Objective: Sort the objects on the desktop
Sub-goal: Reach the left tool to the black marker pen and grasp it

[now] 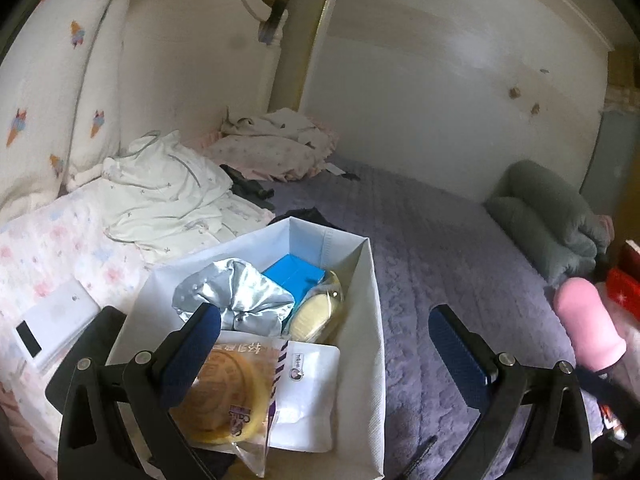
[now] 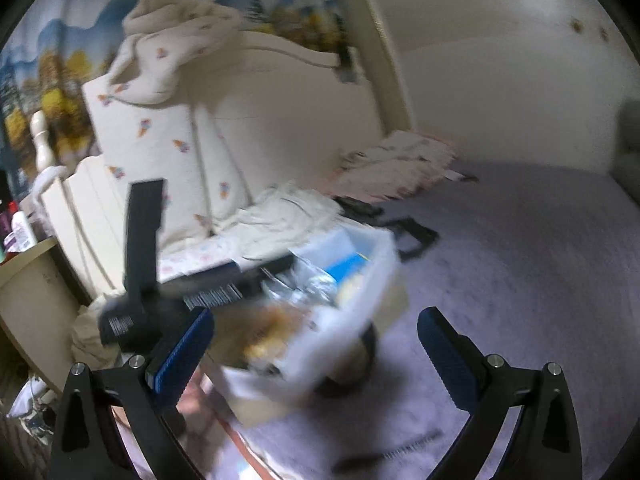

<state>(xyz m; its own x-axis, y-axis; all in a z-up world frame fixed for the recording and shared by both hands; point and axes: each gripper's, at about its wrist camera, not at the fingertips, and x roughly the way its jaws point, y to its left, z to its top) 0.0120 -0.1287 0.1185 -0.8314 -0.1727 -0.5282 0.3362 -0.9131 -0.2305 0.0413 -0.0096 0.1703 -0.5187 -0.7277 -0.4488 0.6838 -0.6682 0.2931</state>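
Left wrist view: left gripper [image 1: 324,334] low centre, jaws spread wide, nothing held. White bin [image 1: 374,320] between and just above the fingers, resting on purple bedspread [image 1: 440,248]. Inside the bin: pastry pack [image 1: 232,392] nearest the camera, partly behind the left finger; white pouch [image 1: 308,384] beneath it; silver bag [image 1: 236,296] mid-bin; blue box [image 1: 294,276] toward the far corner; pale yellow item in clear wrap [image 1: 316,312] along the right wall. Pink bottle [image 1: 588,320] at right edge, red box [image 1: 622,292] just above it. Grey pillow [image 1: 548,216] at right, white clothes [image 1: 160,196] at left.

Right wrist view, heavily blurred: right gripper [image 2: 316,340] low centre, jaws wide apart, empty. Bin [image 2: 352,280] at centre with contents smeared. Other black gripper [image 2: 140,256] left of the bin. Comb [image 2: 400,450] on the bedspread near the bottom.
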